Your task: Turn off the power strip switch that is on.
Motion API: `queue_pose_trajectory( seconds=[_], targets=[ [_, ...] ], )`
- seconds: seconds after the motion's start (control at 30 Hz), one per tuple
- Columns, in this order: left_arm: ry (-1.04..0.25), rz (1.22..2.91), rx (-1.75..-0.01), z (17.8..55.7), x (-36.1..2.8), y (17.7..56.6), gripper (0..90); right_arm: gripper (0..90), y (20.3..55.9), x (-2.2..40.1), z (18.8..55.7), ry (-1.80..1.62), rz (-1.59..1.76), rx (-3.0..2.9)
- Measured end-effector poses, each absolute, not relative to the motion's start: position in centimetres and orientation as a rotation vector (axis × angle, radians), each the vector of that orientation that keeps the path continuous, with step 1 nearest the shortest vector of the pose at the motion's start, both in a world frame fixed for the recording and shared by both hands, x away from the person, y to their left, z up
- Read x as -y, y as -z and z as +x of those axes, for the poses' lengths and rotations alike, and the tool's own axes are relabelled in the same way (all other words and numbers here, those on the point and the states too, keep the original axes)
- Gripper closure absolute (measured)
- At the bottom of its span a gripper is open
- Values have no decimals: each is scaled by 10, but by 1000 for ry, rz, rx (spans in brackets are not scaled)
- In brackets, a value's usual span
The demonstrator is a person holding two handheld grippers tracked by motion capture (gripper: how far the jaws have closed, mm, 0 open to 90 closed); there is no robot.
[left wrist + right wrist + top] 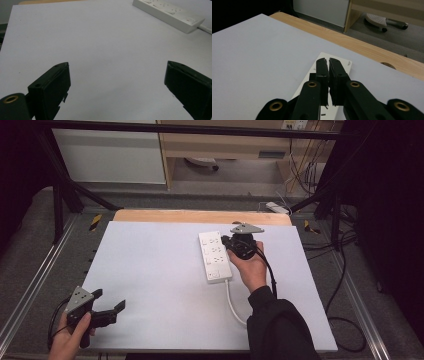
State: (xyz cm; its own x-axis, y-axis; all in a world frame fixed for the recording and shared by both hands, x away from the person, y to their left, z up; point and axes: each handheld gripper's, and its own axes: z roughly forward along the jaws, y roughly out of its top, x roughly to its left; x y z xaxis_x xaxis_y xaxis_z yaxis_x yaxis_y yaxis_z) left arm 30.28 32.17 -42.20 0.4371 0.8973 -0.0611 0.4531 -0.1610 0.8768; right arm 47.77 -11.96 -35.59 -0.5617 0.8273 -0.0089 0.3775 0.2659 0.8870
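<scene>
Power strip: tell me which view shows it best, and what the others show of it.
The high view: the whole power strip lies flat, sockets and cord visible. The left gripper view catches its switch end at the top edge. In the right gripper view the shut right claw hides most of it.

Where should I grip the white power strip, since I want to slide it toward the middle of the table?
Take the white rectangular plastic power strip across its narrow width, near mid-length, coming straight down from above. It lies flat with its long sides running away from the person, both bare, so open jaws could likely span it. Avoid the near end, where the white cord leaves.
</scene>
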Motion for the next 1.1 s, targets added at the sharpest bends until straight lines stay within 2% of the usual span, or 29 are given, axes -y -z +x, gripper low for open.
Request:
queue_pose_trajectory(
  seconds=[0.13,1.1],
  targets=[
    [-615,1784,-1161,303,-322,422,66,900,360,117,484,-1251,1093,-2064],
    [-608,1791,-1161,303,-322,423,66,900,381,105,505,-1252,1131,-2108]
  ],
)
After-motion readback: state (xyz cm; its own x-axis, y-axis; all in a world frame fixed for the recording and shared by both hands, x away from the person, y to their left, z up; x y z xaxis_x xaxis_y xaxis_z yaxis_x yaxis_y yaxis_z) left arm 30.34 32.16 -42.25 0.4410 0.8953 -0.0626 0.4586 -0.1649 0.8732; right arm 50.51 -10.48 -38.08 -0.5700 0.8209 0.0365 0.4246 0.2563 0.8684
